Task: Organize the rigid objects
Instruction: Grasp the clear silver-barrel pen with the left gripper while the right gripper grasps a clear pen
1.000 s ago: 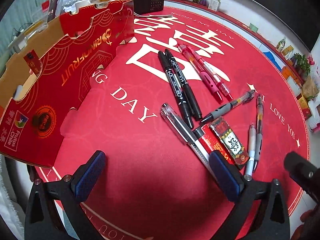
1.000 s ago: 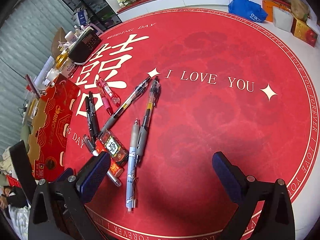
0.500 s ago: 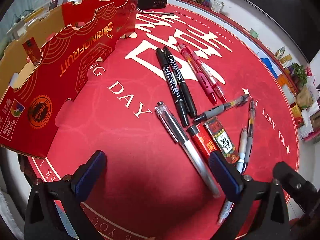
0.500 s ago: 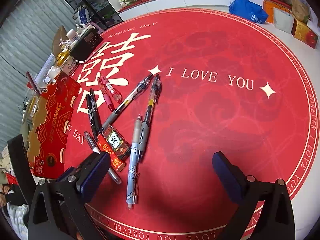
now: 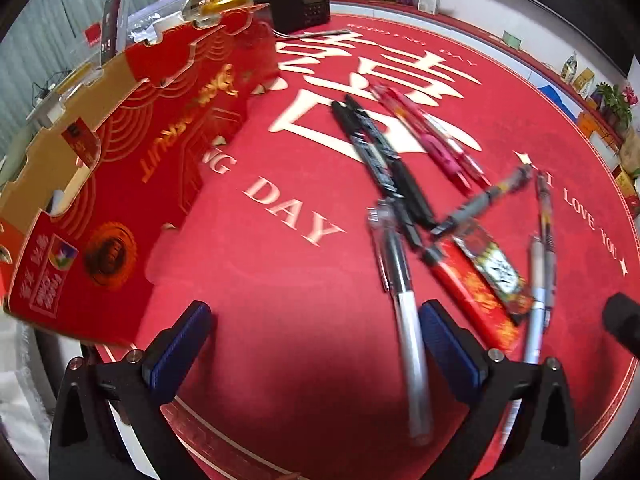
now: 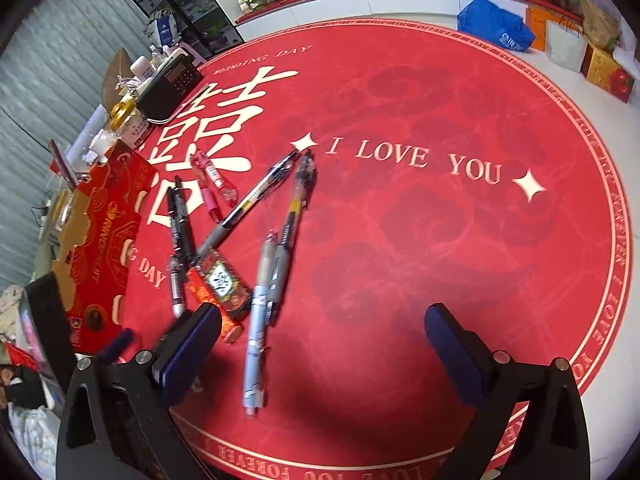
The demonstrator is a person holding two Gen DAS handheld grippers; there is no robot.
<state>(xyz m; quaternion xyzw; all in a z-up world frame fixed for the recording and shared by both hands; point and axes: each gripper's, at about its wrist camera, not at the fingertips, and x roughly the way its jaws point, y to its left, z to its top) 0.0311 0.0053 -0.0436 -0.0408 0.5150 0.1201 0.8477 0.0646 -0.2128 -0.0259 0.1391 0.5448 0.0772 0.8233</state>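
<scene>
Several pens lie in a loose heap on the round red mat: two black markers, two pink pens, a grey-grip pen, a clear and silver pen and a pale blue pen. Two red lighters lie among them. My left gripper is open just above the mat, with the silver pen beside its right finger. My right gripper is open, nothing between its fingers, and the pale blue pen lies inside its left finger.
A red cardboard box with an open top stands along the mat's left side. Behind it are a black radio, a phone and small clutter. Bags and boxes sit on the floor beyond the mat's far edge.
Both grippers have shifted over the mat toward the pen heap. The left view is now blurred by motion and the silver pen lies closer to its right finger. Nothing was picked up.
</scene>
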